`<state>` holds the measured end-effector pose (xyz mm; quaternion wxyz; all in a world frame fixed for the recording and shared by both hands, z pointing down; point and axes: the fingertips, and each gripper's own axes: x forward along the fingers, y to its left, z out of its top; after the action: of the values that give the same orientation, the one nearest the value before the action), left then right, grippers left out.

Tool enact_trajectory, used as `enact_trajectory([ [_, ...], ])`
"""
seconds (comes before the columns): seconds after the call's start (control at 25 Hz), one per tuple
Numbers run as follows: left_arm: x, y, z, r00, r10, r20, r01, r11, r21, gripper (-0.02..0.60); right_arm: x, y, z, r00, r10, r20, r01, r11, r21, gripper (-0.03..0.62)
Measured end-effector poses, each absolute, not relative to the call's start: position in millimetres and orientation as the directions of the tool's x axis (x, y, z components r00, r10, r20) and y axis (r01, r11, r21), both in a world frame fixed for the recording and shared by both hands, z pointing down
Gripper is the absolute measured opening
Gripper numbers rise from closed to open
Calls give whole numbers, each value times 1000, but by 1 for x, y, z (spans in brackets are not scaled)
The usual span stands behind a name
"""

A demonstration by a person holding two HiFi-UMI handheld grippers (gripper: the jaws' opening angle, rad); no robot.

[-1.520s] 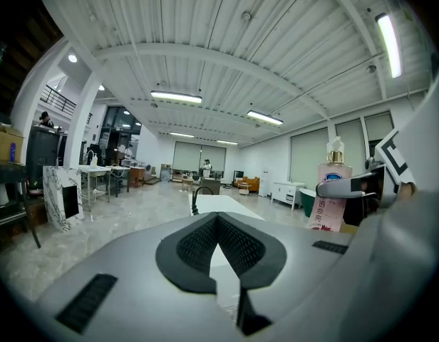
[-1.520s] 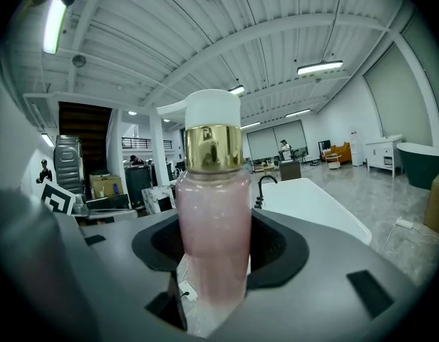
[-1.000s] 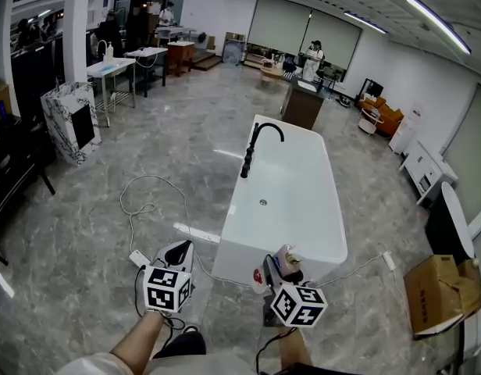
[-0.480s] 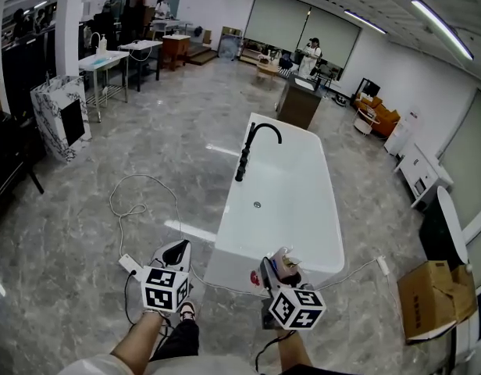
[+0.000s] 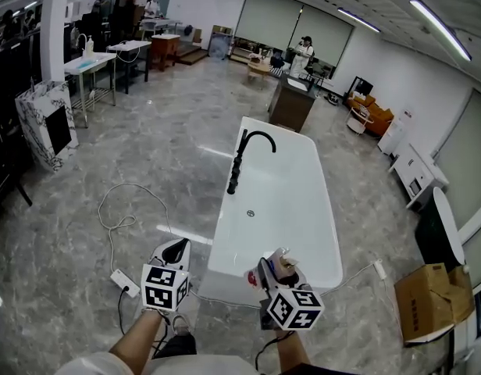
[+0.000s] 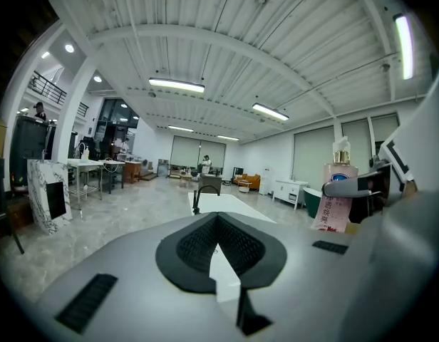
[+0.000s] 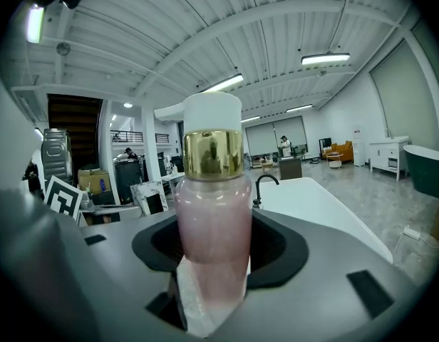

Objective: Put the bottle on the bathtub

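The white bathtub [image 5: 283,201] with a black faucet [image 5: 242,159] stands lengthwise ahead of me on the marble floor. My right gripper [image 5: 275,269] is shut on a pink bottle [image 7: 212,212] with a gold collar and white cap, held upright just short of the tub's near end. In the right gripper view the bathtub [image 7: 316,199] lies beyond the bottle. My left gripper [image 5: 176,250] hovers over the floor left of the tub's near corner, shut with nothing in it. The left gripper view shows the bottle [image 6: 338,191] at the right and the bathtub [image 6: 230,204] ahead.
A white power strip [image 5: 122,282] with a looping cable lies on the floor to the left. A cardboard box [image 5: 432,303] sits at the right, near a dark oval tub [image 5: 442,229]. A dark cabinet [image 5: 290,105] stands behind the bathtub; tables [image 5: 88,65] and a person [image 5: 303,51] are far off.
Both grippers have advanced towards the bathtub, whose near end now lies closer beneath them. The bottle stays in the right gripper.
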<state>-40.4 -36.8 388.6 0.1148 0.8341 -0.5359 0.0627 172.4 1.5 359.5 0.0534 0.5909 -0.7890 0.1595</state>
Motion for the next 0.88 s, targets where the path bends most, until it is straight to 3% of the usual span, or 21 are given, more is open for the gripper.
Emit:
enact_trajectory([
  [0.88, -51, -173, 391, 455, -856, 246, -890, -442, 110, 3, 156, -130, 364, -270, -921, 281, -953, 215, -211, 236],
])
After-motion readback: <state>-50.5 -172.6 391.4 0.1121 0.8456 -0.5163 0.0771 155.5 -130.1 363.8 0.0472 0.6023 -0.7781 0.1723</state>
